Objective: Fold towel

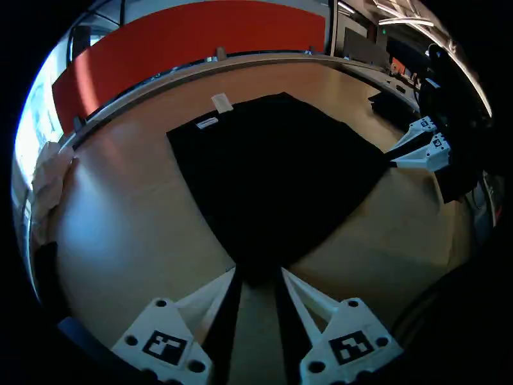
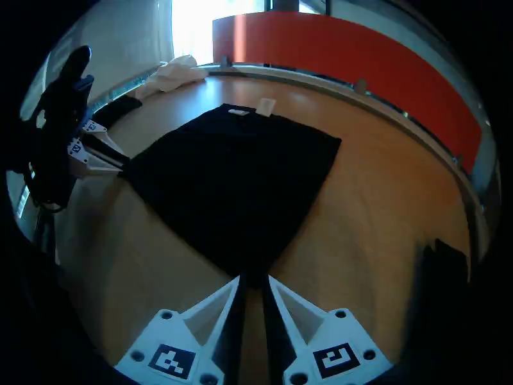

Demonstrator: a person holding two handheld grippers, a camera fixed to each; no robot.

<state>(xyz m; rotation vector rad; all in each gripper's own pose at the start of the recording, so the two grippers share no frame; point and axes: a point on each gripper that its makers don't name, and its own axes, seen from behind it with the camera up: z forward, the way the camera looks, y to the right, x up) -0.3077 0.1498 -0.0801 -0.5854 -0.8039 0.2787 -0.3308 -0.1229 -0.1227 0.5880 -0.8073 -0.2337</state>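
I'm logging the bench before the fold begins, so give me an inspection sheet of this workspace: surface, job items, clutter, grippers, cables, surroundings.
Surface: wooden table, smooth, with glare.
Job's things: black towel spread flat; white label at its far edge.
Clutter: white tag just beyond the towel; cream cloth and dark item near the table's edges.
Grippers: left gripper and right gripper each at a towel corner; grip unclear.
Cables: nothing seen.
Surroundings: orange wall panel; bright window.
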